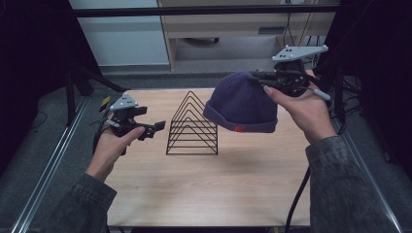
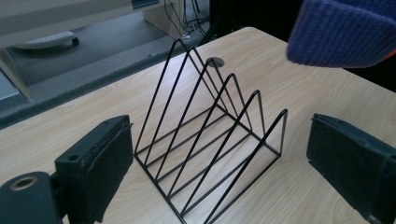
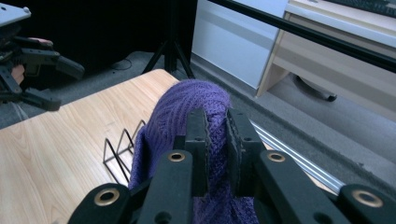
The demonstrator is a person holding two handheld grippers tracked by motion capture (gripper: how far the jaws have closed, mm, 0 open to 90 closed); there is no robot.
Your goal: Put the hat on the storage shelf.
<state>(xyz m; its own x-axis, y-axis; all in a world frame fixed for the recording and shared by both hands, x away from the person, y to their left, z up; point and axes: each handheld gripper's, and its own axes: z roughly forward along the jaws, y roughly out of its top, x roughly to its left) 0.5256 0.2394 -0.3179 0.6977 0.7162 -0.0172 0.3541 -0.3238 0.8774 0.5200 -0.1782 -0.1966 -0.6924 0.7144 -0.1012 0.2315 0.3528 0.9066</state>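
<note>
Two grippers up: right gripper (image 1: pixel 256 76) pinching purple knit beanie (image 1: pixel 241 103) crown above-right of black wire triangle rack (image 1: pixel 192 125) so brim hangs free; left gripper (image 1: pixel 156 127) released, beside rack.

Beanie (image 1: pixel 241 104): purple ribbed knit, with a small orange-red mark on its folded brim; wire rack (image 1: pixel 192 126): black throughout; tabletop (image 1: pixel 233 184): pale wood with a fine lengthwise grain; right gripper (image 3: pixel 217 135): black, brass-coloured rivets; left gripper (image 1: pixel 160 127): black, grey top plate; sleeves (image 1: pixel 345 184): olive-grey.
</note>
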